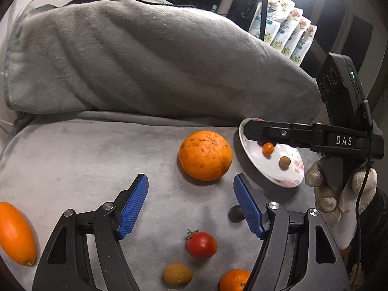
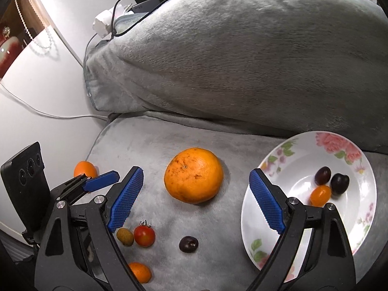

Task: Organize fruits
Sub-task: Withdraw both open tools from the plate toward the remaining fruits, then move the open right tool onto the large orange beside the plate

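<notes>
On the grey blanket, ahead of both my tongs:

Item, orange (image 2: 193, 175): the largest fruit, round, no long axis to speak of. It sits mid-blanket, just beside the plate (image 2: 266, 169) on its left, apart from its rim. It lies straight ahead of my right tongs (image 2: 195, 202), past the tips and centred on the gap. From my left tongs (image 1: 191, 203) it lies ahead too, a little right of centre.

Item, right tongs: jaws wide apart, nothing between the blue pads (image 2: 126, 198). Judged the nearer pair to the plate, which shows behind its right finger.

Item, left tongs: jaws apart, nothing clamped. A tomato (image 1: 201, 244) lies under the gap, nearer me than the tips.

Item, plate: white, floral rim, toward the blanket's right edge, up against the heaped fold at the back. Holds two dark plums (image 2: 322, 175), one small orange tomato (image 2: 320, 195), and a brownish fruit (image 1: 284, 161) seen only from the left view.

Item, loose fruit near the front edge: dark plum (image 2: 188, 244), a brownish longan-like fruit (image 2: 125, 236), small citrus (image 2: 140, 272). Long orange fruit (image 1: 17, 234) near the left edge, long axis running front to back, tilted.

Judgement: the orange is the likely next pick. Either pair could close on it by going forward and down; the right pair then has the shorter carry, rightward over the rim.
</notes>
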